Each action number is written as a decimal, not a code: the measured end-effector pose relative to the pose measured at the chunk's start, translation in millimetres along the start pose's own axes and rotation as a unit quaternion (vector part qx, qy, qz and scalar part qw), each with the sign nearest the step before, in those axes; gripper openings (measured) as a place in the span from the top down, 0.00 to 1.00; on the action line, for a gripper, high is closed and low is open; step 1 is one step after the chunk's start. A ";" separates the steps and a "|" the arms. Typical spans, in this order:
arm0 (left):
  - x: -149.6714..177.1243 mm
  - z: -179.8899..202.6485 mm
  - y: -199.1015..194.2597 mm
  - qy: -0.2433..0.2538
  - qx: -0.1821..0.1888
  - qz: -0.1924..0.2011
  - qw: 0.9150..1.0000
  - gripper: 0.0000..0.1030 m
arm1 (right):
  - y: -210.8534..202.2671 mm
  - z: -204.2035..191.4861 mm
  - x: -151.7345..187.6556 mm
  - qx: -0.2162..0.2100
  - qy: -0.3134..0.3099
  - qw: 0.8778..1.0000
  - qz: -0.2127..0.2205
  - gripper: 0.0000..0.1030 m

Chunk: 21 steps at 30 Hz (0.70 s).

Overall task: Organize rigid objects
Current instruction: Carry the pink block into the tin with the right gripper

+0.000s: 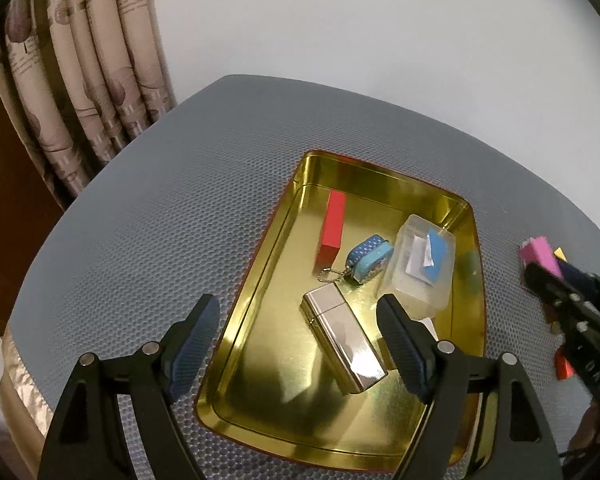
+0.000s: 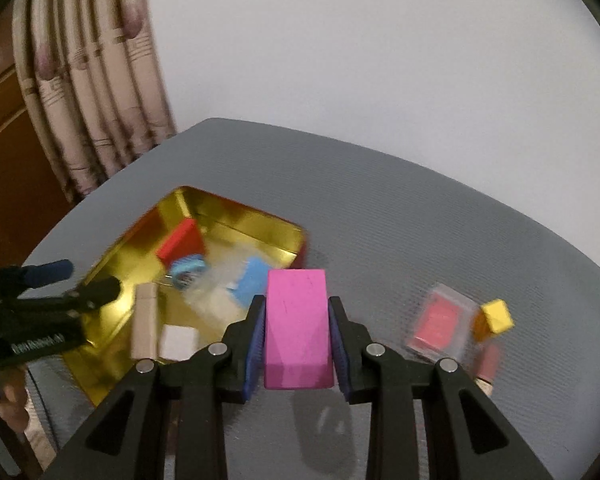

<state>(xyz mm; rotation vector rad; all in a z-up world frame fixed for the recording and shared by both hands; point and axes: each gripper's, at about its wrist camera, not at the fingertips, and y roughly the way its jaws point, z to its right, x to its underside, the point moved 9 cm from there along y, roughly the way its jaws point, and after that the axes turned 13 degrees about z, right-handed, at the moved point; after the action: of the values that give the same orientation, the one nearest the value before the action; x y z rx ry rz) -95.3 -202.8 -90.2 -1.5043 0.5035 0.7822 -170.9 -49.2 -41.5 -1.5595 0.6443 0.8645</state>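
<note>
Hovering over gold tray, left gripper spread wide, empty; silver lighter lies between fingers, contact unclear. Right wrist view: right gripper clamped on pink block, just beside tray, above grey mat.

A grey worktop with a fine dimpled mat spreads ahead of the claw. Beyond it stands a plain white wall. Far left hangs a beige patterned curtain, with brown wood panelling beside it.
</note>
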 end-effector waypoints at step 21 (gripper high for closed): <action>-1.4 -22.5 9.9 -0.079 -0.001 -0.018 0.997 0.25 | 47.4 -87.9 17.5 -0.064 -0.017 0.997 -0.047 0.71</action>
<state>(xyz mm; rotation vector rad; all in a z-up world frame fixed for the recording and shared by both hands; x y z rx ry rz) -99.5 -226.1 -96.7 -1.4359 0.3556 0.8653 -183.7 -142.6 -79.1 -1.6731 0.4943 0.8742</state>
